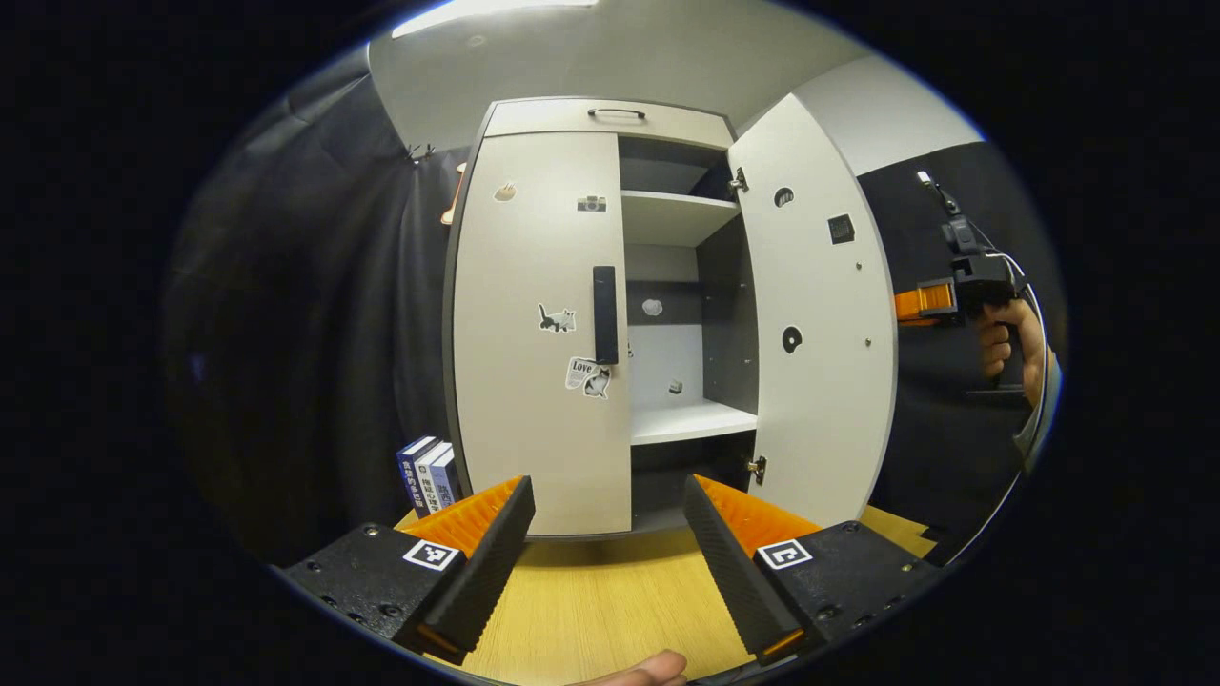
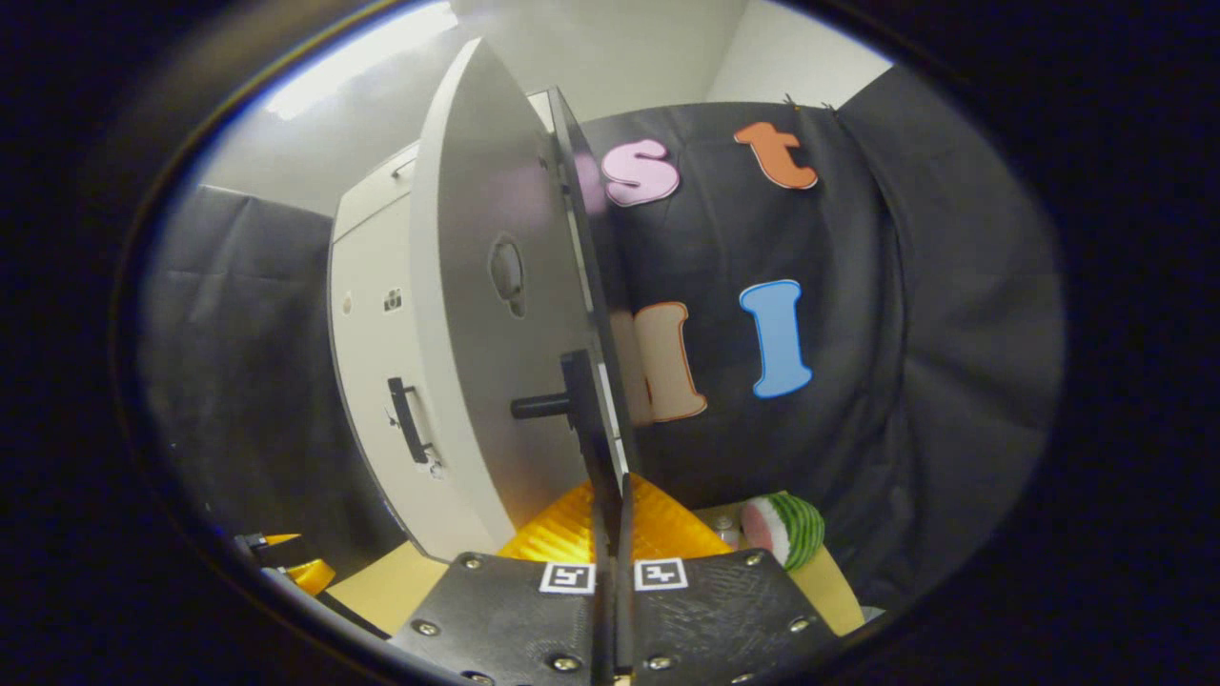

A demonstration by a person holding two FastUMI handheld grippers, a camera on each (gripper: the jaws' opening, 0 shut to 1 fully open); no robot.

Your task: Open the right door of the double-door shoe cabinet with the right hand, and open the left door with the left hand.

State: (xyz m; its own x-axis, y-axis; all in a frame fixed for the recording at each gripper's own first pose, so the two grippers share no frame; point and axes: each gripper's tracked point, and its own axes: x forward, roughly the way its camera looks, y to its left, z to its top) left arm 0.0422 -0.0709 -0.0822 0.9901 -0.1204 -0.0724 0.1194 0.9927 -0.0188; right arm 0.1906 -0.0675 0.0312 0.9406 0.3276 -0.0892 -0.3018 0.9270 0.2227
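The shoe cabinet point(image 1: 610, 119) stands on the wooden table, straight ahead in the left gripper view. Its left door point(image 1: 534, 333) is closed, with a black bar handle point(image 1: 604, 314) at its inner edge. The right door point(image 1: 810, 324) is swung wide open and shelves show inside. My left gripper point(image 1: 610, 534) is open, low in front of the left door and apart from it. A hand point(image 1: 1010, 343) holds my right gripper point(image 1: 923, 302) at the open door's free edge. In the right gripper view, my right gripper point(image 2: 610, 505) is shut on the right door's handle point(image 2: 575, 400), with the door point(image 2: 477, 286) seen nearly edge-on.
Several upright books point(image 1: 429, 472) stand to the left of the cabinet's base. A watermelon plush toy point(image 2: 786, 529) lies on the table point(image 1: 591, 610) to the right of the open door. Black cloth walls close in both sides.
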